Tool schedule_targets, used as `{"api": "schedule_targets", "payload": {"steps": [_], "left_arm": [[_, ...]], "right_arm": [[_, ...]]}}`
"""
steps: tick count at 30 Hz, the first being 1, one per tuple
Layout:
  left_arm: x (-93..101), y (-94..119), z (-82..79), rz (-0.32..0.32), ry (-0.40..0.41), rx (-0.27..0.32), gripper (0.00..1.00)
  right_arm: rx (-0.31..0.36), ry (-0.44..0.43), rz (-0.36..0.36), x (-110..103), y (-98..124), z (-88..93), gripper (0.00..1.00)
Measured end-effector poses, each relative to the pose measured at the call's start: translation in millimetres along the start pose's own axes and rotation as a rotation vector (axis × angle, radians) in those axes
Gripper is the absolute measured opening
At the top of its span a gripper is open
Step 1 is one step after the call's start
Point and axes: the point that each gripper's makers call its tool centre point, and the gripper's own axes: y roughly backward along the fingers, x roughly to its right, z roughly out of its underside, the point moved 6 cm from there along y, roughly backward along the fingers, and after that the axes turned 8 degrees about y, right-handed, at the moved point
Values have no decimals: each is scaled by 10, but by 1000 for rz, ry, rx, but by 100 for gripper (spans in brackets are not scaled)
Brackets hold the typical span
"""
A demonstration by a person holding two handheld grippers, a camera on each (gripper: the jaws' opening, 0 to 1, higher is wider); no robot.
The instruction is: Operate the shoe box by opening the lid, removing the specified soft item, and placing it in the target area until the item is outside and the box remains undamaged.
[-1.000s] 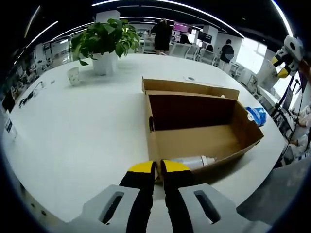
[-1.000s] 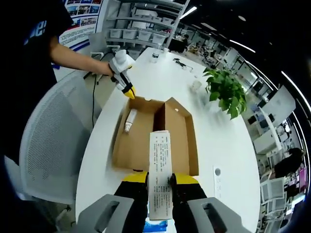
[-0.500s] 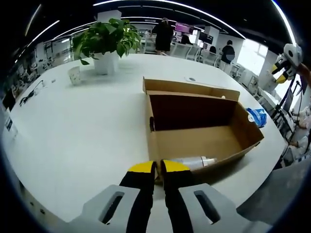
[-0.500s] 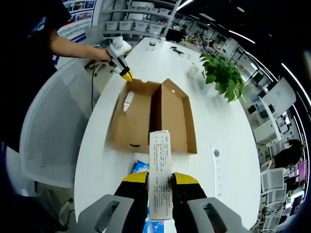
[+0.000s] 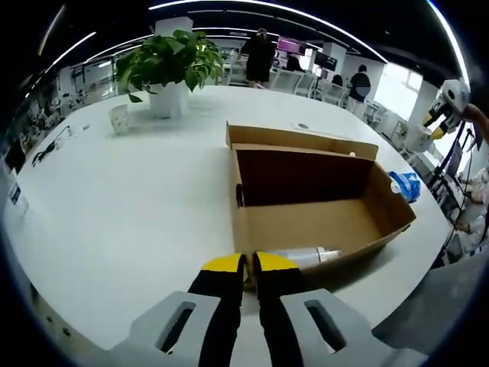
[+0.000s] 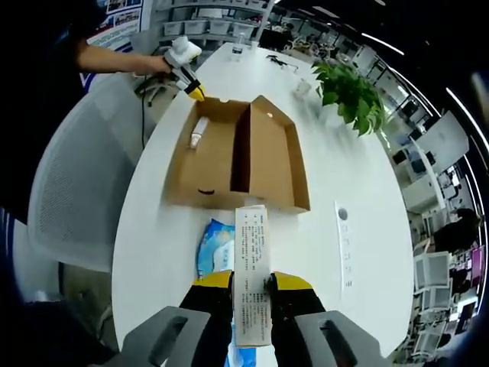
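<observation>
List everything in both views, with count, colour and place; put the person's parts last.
Shoe box: one, brown, open on the white table.
Bottle: one, white, lying inside the box.
Printed pack: one, white, between the right gripper's jaws.
Soft pack: one, blue, on the table beside the box.
Potted plant: one, green, far side of the table.
Cup: one, white, near the plant.
Left gripper: yellow-tipped, at the box's edge.
</observation>
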Motion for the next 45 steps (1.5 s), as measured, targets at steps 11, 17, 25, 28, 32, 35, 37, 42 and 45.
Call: {"api": "schedule_targets", "payload": {"steps": [11,17,25,28,32,35,37,42,45], "left_arm": [[3,-1,-7,-7,-18,-12,3],[13,0,-9,-12,-26,-14,3],[28,3,-12,-21,-30,-20,3],[33,1,-14,-26,-34,-20,3],[34,-2,-14,-29,-35,-21,3],[38,-2,-14,-32,-37,-22,3],[41,-2,-14,-33,-37,-21,3],[47,-2,-12,-38,-40,-20,3],[48,-3,-14,-39,-42,-20,3]], "right_arm": [[-57,-20,-27,25,-72,369,14],[-90,-24,-39,23,-145,569,14],[-151,-15,-66,9,-281,851,14],[-160,-24,-67,35,-317,935,14],[-180,-28,-68,62,-374,1048,14],[-193,-28,-72,73,-426,1131,14],[-203,-29,-73,77,-456,1178,14],[-217,-34,-78,82,-542,1300,14],[-220,-44,-75,93,-593,1380,14]]}}
